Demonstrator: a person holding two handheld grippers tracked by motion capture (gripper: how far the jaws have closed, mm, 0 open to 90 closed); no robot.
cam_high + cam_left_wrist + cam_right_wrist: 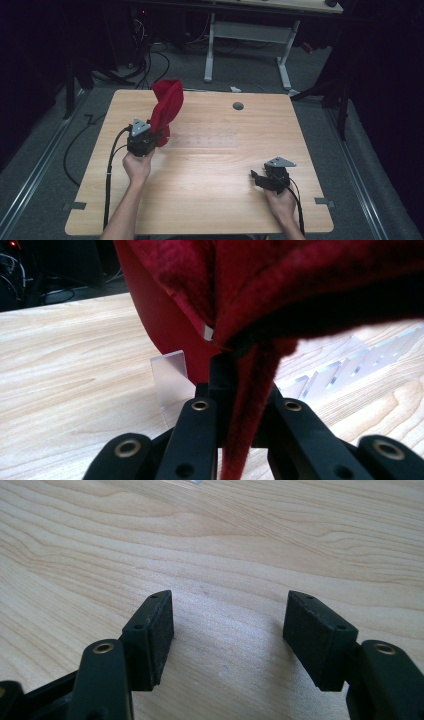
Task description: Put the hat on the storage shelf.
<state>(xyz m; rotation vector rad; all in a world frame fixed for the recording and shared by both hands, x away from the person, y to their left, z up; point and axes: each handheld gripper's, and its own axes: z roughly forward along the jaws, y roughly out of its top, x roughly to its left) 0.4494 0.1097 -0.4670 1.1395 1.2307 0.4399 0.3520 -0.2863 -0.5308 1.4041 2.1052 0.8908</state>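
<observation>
Right gripper (257, 178) sits lower right in the high view, low over the table (210, 200), jaws wide apart with nothing between them. In the right gripper view the two pads (157, 630) frame bare wood grain.

Left gripper (159, 137) is left of centre in the high view, hand (137, 165) behind it, cable trailing down toward the lower left edge. Jaws clamped on the red cloth (166, 105). The left gripper view confirms it: a strip of cloth (250, 405) runs down between the closed jaws, and the rest bunches across the top of that frame.

In the high view the cloth stands up from the jaws as a twisted column, its top near the far left edge of the table, its lower end pinched at the gripper. Can't tell whether any of it touches the table.

A clear plastic strip (205, 140) lies flat mid-table, just right of the left gripper; in the left gripper view its near end (170, 375) stands right behind the jaws, beside the cloth.

Farther back, a grey grommet (238, 106) sits upper centre of the table. Beyond the table, a white desk frame (247, 35) and cables on the floor.
</observation>
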